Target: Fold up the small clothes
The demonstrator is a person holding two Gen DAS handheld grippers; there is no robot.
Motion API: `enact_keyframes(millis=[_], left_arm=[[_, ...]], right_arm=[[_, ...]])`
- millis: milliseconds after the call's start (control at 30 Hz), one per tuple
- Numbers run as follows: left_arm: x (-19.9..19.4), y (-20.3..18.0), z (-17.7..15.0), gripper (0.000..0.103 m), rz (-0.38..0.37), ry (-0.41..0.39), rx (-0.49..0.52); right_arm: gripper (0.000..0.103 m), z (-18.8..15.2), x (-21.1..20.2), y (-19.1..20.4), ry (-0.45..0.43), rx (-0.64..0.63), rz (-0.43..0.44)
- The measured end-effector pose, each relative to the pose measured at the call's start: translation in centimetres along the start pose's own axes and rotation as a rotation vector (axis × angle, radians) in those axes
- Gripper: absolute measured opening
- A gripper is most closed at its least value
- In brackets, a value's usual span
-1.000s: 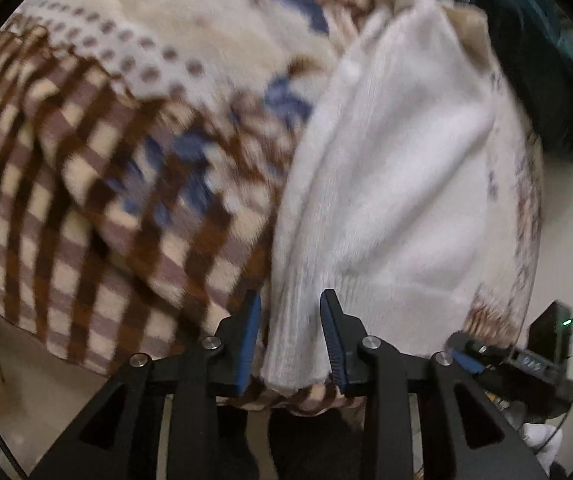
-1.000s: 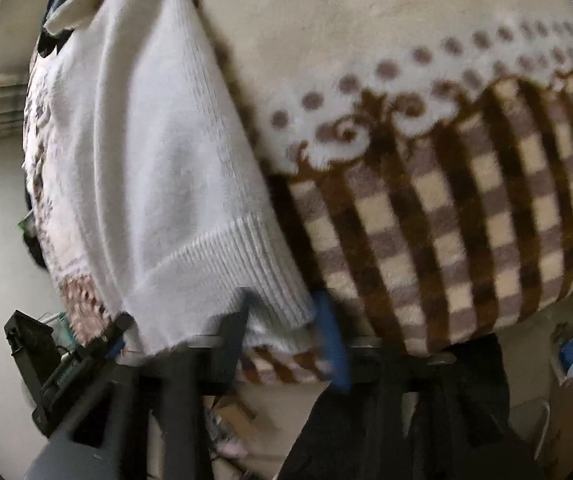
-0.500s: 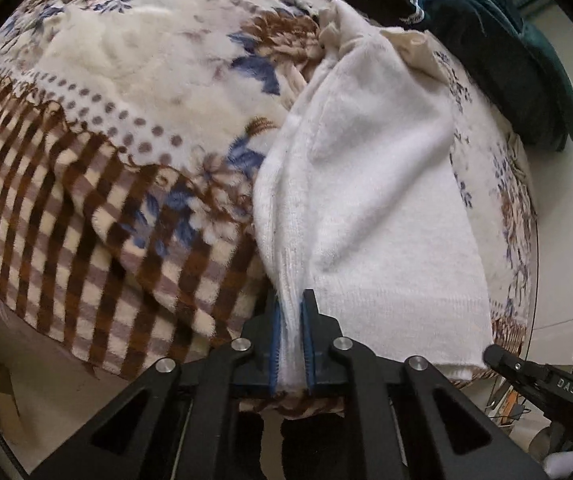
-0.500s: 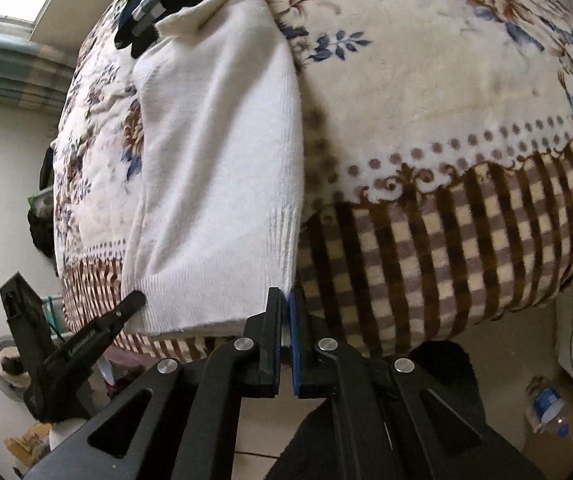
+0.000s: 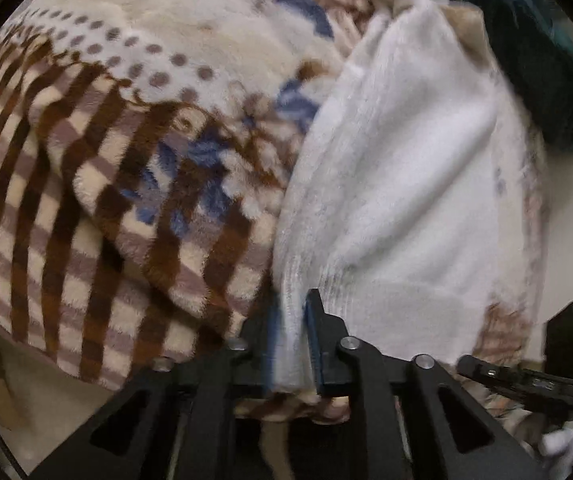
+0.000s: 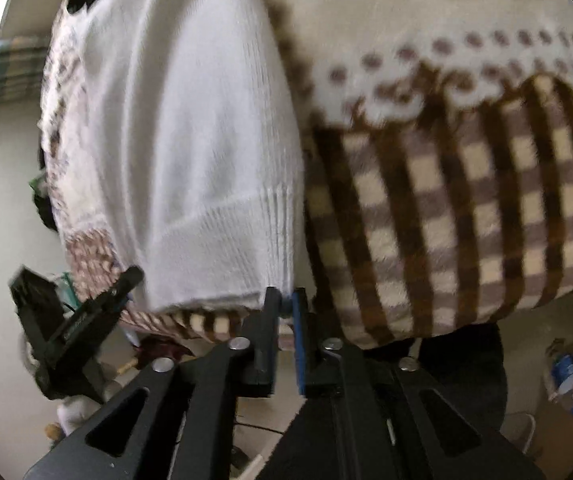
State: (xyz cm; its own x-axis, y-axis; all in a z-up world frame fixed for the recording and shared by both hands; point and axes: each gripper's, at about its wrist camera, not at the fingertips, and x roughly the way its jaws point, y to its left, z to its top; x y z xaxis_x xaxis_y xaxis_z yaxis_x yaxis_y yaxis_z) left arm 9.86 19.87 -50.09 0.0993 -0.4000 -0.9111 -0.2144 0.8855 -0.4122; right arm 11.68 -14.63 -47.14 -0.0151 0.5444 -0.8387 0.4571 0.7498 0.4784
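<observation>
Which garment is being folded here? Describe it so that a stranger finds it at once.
A plush blanket with flowers and a brown checked border covers the bed. On it, near the edge, lies a white sweater; the left gripper and right gripper each pinch a corner of its ribbed hem. It is the only plain white knit there; the dark clothes lie farther back.

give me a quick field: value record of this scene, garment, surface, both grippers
garment: white knit sweater, lying lengthwise on the bed, ribbed hem toward the cameras
surface: plush blanket, floral with brown checked border
left gripper: shut on the hem's left corner
right gripper: pinching the hem's right corner
other clothes: dark green garment at the far end of the bed
image quality: both views motion-blurred
</observation>
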Motion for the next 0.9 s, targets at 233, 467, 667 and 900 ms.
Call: enact_keyframes(millis=[233,467,667,900], left_arm=[[-0.3,2.1,0.7,0.064,-0.134,-0.038,-0.058],[3.0,0.7,0.8,0.061,-0.064,0.051,0.052],[0.3,-0.7,-0.6,0.010,-0.106,0.025,0.120],[-6.1,-3.0,1.4,0.009,-0.242,-0.086,0.093]], right_arm=[[0.052,1.6,-0.7,-2.2,-0.056,0.042,0.054],[0.052,1.8,4.2,-2.9,0.025,0.098,0.155],[0.015,0.0,2.1,-0.9,-0.030,0.070,0.231],[0.014,0.4,-5.2,3.7,-0.127,0.008,0.309]])
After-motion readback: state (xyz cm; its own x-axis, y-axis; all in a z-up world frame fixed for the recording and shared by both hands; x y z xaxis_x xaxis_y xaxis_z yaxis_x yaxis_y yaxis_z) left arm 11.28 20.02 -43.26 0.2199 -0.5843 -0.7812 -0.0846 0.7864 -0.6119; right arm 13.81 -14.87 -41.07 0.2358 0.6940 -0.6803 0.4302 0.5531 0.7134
